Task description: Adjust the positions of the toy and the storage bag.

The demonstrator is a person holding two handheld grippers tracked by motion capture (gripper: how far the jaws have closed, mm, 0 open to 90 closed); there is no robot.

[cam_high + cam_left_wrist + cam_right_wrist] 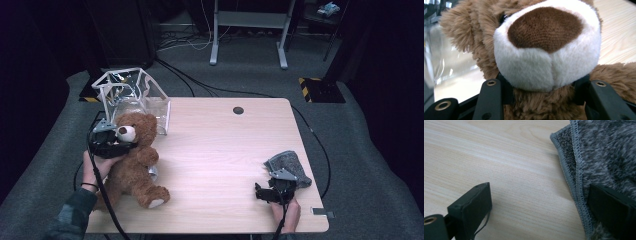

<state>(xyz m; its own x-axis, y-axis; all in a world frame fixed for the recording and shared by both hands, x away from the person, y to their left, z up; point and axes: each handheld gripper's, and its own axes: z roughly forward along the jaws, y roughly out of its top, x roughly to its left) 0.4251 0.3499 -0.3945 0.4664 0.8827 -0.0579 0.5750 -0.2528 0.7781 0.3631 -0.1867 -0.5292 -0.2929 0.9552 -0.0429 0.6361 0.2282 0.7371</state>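
Gripping a teddy bear [134, 160] by the neck at the table's [220, 150] left edge.

The bear's lower body is cut off in the left gripper view, where its snout crowds the frame; behind it a clear plastic box [132, 95] is blurred. The left gripper [119, 145] pinches the bear's neck, a jaw pressed into the fur on either side. Far right, the right gripper [265, 192] stands spread: one jaw over bare wood, the other over a grey cloth [292, 165] whose far part runs out of frame.
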